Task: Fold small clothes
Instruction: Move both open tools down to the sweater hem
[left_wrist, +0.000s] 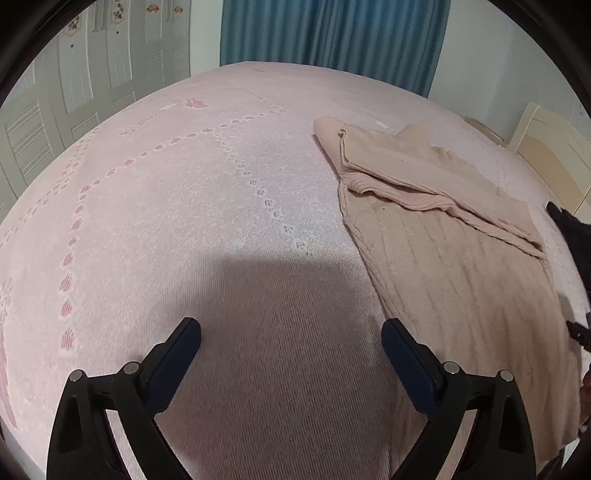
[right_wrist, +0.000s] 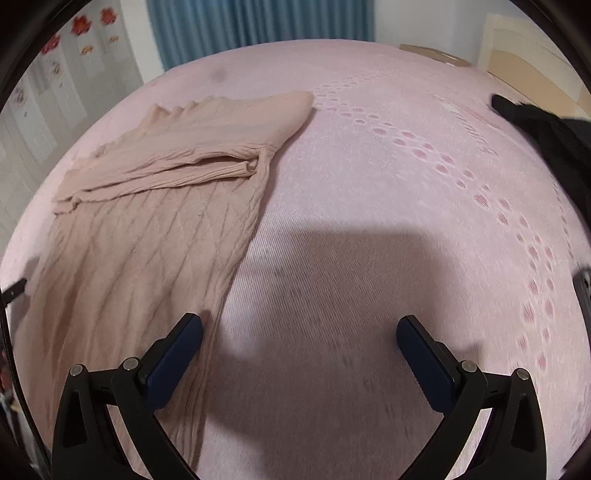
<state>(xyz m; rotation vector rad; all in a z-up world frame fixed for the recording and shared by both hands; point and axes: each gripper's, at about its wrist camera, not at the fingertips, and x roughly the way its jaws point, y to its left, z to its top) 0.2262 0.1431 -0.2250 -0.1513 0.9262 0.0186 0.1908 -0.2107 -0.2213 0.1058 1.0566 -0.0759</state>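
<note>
A beige knitted sweater (left_wrist: 454, 258) lies on the pink bed, its sleeves folded across the upper body. In the left wrist view it is to the right of my left gripper (left_wrist: 291, 328), which is open and empty over bare bedspread. In the right wrist view the sweater (right_wrist: 147, 229) lies to the left. My right gripper (right_wrist: 301, 326) is open and empty, its left fingertip (right_wrist: 192, 325) over the sweater's right edge near the hem.
The pink bedspread (left_wrist: 184, 206) with a paw-print pattern covers the bed. A black garment (right_wrist: 546, 125) lies at the far right. A dark object (right_wrist: 585, 295) sits at the right edge. Blue curtains (left_wrist: 332, 33), white wardrobe doors (left_wrist: 92, 74) and a cream headboard (left_wrist: 546, 147) surround the bed.
</note>
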